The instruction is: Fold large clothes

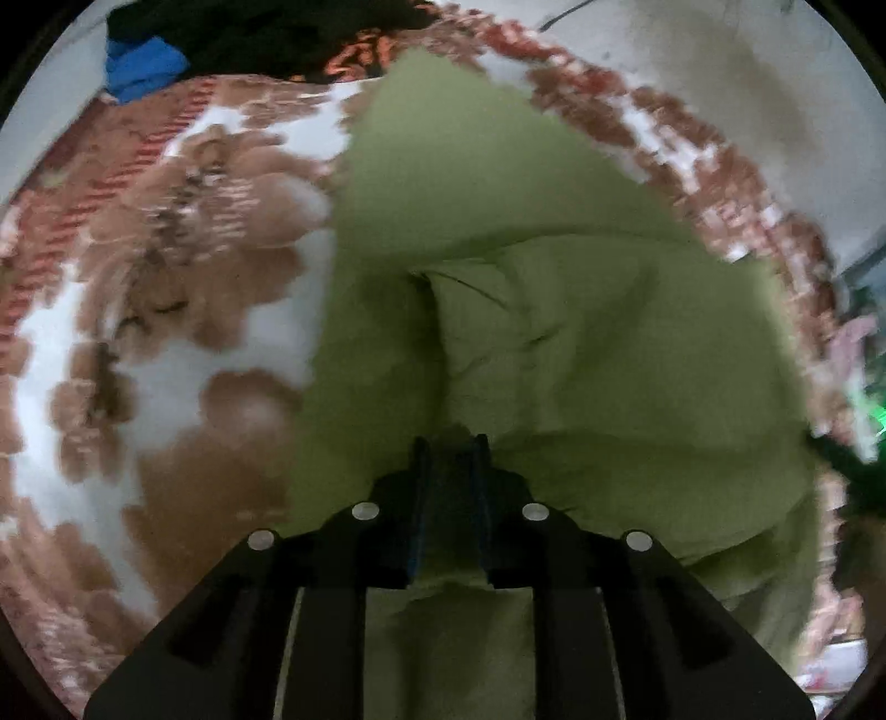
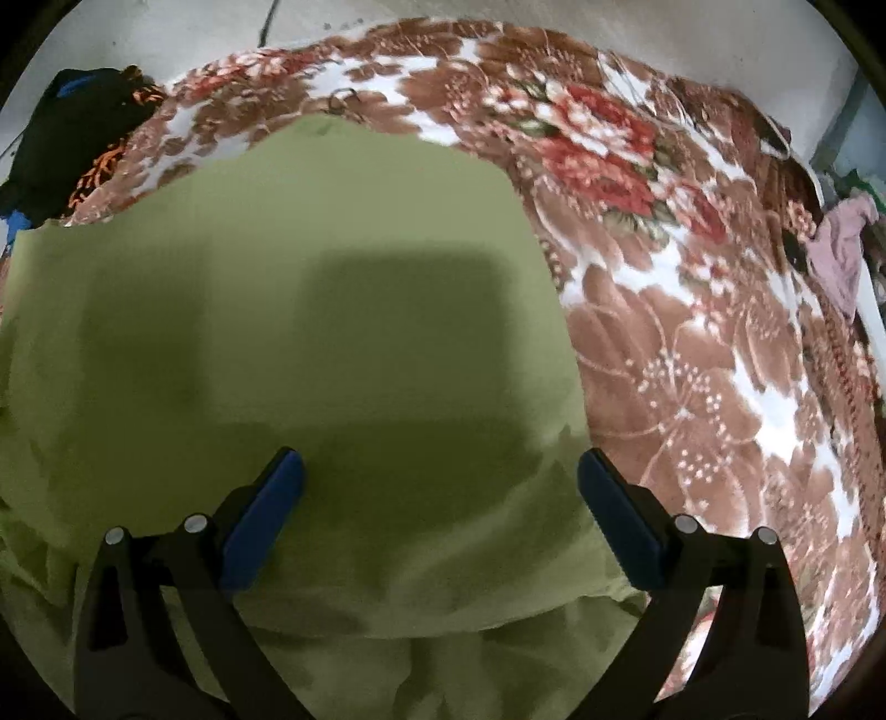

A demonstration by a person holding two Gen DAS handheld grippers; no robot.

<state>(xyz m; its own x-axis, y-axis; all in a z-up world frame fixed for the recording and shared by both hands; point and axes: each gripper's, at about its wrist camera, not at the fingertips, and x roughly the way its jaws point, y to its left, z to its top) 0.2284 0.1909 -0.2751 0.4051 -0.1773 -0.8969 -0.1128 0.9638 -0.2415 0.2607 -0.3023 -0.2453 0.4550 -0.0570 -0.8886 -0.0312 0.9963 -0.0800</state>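
A large olive-green garment (image 1: 554,343) lies on a floral brown, white and red blanket (image 1: 166,343). My left gripper (image 1: 451,448) is shut on a fold of the green garment, with cloth bunched between its fingers and hanging below them. In the right wrist view the same garment (image 2: 332,310) lies mostly flat, with a folded layer near the bottom. My right gripper (image 2: 440,476) is open and empty just above the garment, its blue pads (image 2: 266,515) wide apart, the right pad near the garment's right edge.
A dark pile of clothes with blue and orange pieces (image 1: 221,39) sits at the far left of the blanket, and shows in the right wrist view too (image 2: 72,133). A pink cloth (image 2: 841,249) lies off the blanket's right edge. A pale wall (image 1: 720,72) is behind.
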